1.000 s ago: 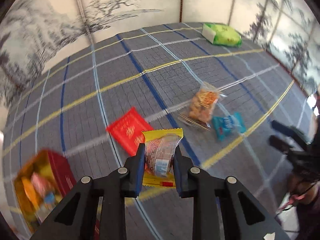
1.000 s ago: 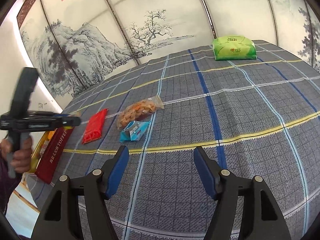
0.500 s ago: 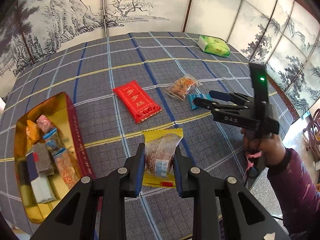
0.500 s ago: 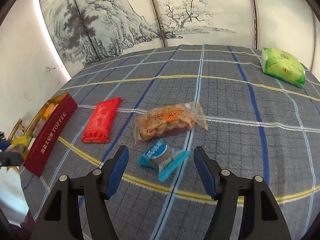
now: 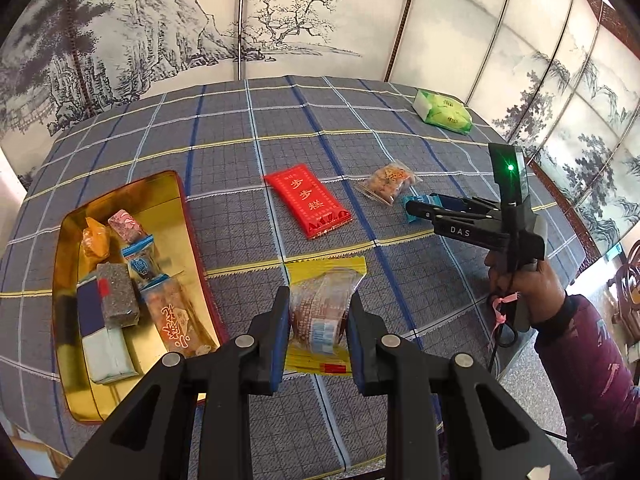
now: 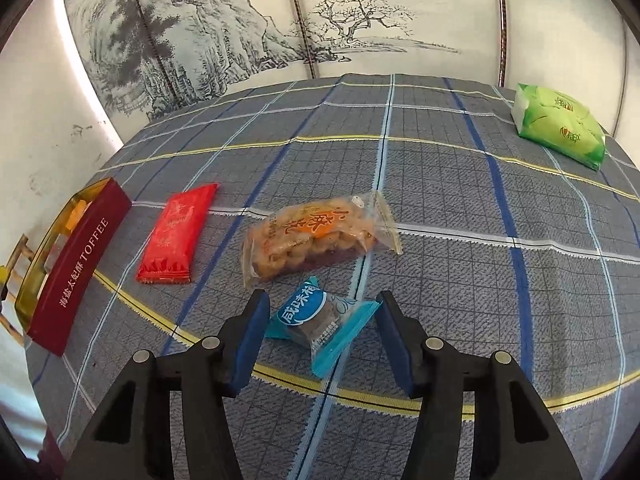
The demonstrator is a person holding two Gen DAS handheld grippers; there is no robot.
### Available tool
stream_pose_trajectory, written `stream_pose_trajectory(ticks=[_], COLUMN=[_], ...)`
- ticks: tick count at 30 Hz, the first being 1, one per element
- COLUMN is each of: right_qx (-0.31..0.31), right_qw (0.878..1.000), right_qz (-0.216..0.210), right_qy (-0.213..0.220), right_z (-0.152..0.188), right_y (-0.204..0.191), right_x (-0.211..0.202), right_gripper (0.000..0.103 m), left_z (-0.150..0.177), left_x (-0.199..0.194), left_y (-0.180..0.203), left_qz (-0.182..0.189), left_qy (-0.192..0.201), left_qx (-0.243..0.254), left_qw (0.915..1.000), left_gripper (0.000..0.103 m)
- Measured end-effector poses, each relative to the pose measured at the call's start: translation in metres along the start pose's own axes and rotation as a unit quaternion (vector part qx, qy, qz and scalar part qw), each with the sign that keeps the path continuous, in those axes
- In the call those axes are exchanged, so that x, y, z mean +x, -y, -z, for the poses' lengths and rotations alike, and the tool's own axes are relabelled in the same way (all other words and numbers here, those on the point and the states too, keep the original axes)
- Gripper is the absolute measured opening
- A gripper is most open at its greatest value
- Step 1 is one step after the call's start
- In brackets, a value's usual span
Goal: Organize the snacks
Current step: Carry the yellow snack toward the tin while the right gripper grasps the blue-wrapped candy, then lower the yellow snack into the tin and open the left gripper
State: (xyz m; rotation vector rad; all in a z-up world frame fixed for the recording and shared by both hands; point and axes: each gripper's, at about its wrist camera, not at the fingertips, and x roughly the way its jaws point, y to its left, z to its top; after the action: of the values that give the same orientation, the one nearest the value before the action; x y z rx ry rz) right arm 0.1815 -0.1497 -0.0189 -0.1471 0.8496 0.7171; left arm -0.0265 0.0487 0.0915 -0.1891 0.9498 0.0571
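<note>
My left gripper (image 5: 318, 312) is shut on a yellow-edged snack packet (image 5: 322, 312) and holds it above the table, right of the gold toffee tin (image 5: 120, 188) that holds several snacks. My right gripper (image 6: 322, 320) is open, its fingers on either side of a small blue snack packet (image 6: 320, 322) lying on the cloth. The right gripper also shows in the left wrist view (image 5: 420, 208), over the blue packet (image 5: 410, 216). A red packet (image 5: 306, 204) (image 6: 176, 236) and a clear bag of fried twists (image 5: 390, 180) (image 6: 316, 232) lie mid-table.
A green tissue pack (image 5: 442, 112) (image 6: 558, 124) sits at the far right of the plaid tablecloth (image 5: 240, 120). The tin's red side (image 6: 80, 268) stands at the left table edge. Painted screen panels surround the table. The person's arm (image 5: 580, 340) is at the right edge.
My left gripper lifted and pulled back with the packet, bringing the tin into fuller view. My right gripper moved forward and down so its fingers now straddle the blue packet.
</note>
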Motion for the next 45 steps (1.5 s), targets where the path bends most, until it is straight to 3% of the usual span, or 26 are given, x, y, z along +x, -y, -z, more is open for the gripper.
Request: stream_pose_trajectory(ticks=[2, 6, 9, 15, 25, 38, 45], right_qx=[-0.015, -0.025, -0.008, 0.052, 0.068, 0.064, 0.065], right_qw=[1.0, 1.0, 1.0, 0.998, 0.996, 0.997, 0.997], right_qz=[0.01, 0.015, -0.002, 0.009, 0.038, 0.05, 0.049], right_qy=[-0.003, -0.002, 0.016, 0.043, 0.031, 0.014, 0.014], right_z=[-0.001, 0.001, 0.004, 0.018, 0.026, 0.025, 0.025], right_y=[-0.004, -0.012, -0.018, -0.006, -0.001, -0.002, -0.002], right_x=[0.002, -0.001, -0.013, -0.03, -0.03, -0.023, -0.023], right_gripper=[0.055, 0.036, 0.036, 0.036, 0.036, 0.036, 0.036], left_z=[0.001, 0.006, 0.009, 0.025, 0.038, -0.017, -0.038], left_x=[-0.003, -0.012, -0.019, -0.036, -0.032, 0.015, 0.048], left_y=[-0.002, -0.014, -0.028, -0.074, -0.108, -0.129, -0.145], left_qz=[0.0, -0.006, -0.019, -0.06, -0.074, -0.086, -0.085], left_qy=[0.003, 0.017, 0.026, 0.035, 0.039, 0.05, 0.034], left_qx=[-0.001, -0.015, -0.031, -0.07, -0.09, -0.064, -0.081], left_qw=[1.0, 0.9997, 0.999, 0.9951, 0.9925, 0.993, 0.9925], left_gripper=[0.023, 0.023, 0.023, 0.023, 0.023, 0.023, 0.024])
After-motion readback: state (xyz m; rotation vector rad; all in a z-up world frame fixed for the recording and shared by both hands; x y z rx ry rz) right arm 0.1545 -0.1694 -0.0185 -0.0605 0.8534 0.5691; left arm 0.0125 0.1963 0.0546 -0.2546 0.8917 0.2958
